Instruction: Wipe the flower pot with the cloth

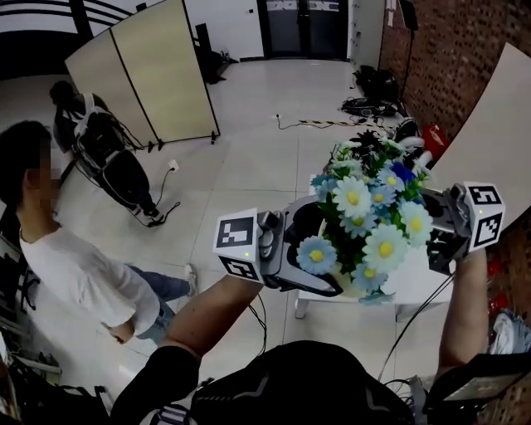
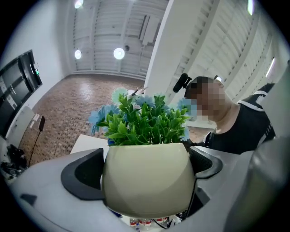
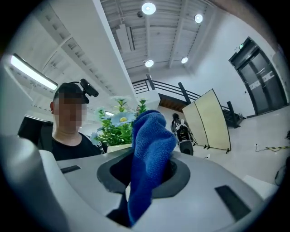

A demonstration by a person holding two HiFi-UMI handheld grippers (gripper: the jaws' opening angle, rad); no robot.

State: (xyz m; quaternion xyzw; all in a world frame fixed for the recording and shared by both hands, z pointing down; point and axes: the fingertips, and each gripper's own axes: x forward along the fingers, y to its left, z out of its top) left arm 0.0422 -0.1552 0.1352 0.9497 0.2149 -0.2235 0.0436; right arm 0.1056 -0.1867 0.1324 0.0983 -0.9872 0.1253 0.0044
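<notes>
In the head view the flowers point(image 1: 365, 216) hid most of the flower pot point(image 2: 149, 190), much of the white table point(image 1: 419, 290), and the jaws of the right gripper point(image 3: 145, 170) with the cloth point(image 3: 152, 136). In the left gripper view, the left gripper point(image 2: 145, 172) body covered the pot's base. The cloth's lower end dropped from sight inside the right gripper.

This is a large open studio or lab hall, not a home: a glossy pale floor point(image 1: 257, 166), a brick wall point(image 1: 440, 58), folding partition screens point(image 1: 162, 70) and dark glass doors point(image 1: 303, 29). Loose cables point(image 1: 319, 123) trail across the floor, and round lights point(image 3: 148, 8) sit in an exposed ceiling point(image 3: 163, 34).
</notes>
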